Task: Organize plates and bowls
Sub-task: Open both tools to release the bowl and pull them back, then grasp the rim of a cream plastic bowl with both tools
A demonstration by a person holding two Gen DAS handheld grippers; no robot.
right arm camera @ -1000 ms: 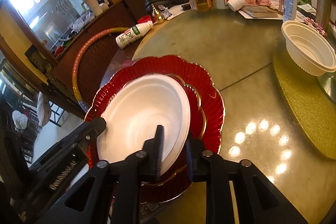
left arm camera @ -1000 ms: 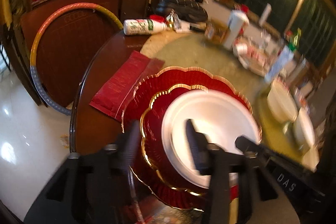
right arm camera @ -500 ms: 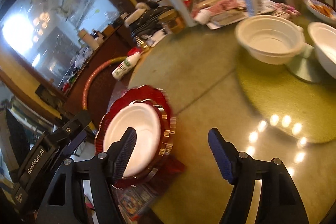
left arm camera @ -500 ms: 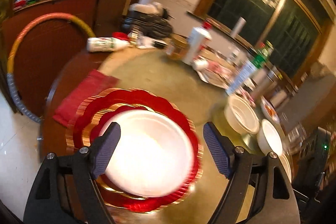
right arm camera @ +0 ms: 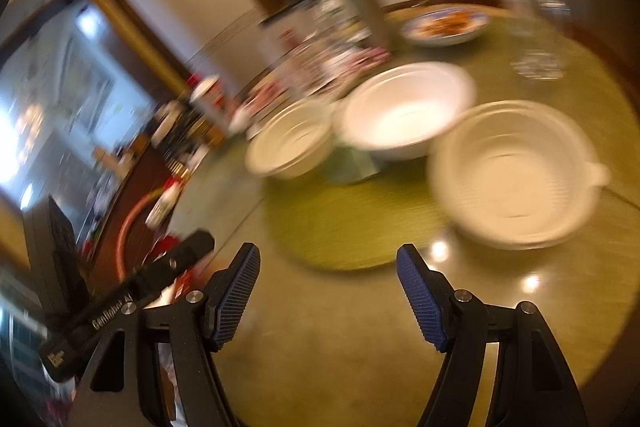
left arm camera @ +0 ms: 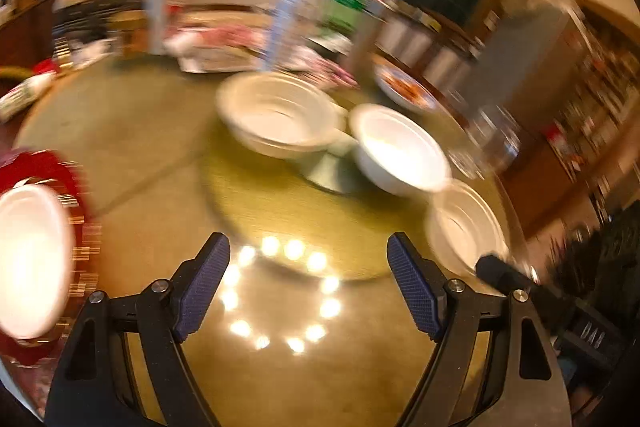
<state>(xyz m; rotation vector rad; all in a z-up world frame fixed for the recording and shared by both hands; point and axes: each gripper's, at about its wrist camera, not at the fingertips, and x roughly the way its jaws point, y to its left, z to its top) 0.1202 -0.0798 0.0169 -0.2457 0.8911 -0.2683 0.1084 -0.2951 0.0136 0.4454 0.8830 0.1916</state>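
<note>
Both views are motion-blurred. Three white bowls stand on the round table: a ribbed one at the far left (left arm camera: 280, 119) (right arm camera: 290, 143), a smooth one in the middle (left arm camera: 400, 151) (right arm camera: 408, 107), and a ribbed one with a tab at the right (left arm camera: 464, 227) (right arm camera: 516, 171). A white plate (left arm camera: 28, 259) lies on stacked red gold-rimmed plates (left arm camera: 56, 171) at the left edge of the left wrist view. My left gripper (left arm camera: 308, 263) is open and empty above the table. My right gripper (right arm camera: 328, 275) is open and empty, short of the bowls.
A yellow-green mat (left arm camera: 280, 219) (right arm camera: 352, 223) lies under the bowls with a grey stand (left arm camera: 328, 171) between them. Bottles, jars and packets (left arm camera: 280, 23) crowd the far side. A dish of food (right arm camera: 444, 23) and a glass (right arm camera: 536, 27) stand behind the bowls.
Both grippers let go of the white plate, opened, and swung right from the red plate stack toward the white bowls. The plate stays on the red plates.
</note>
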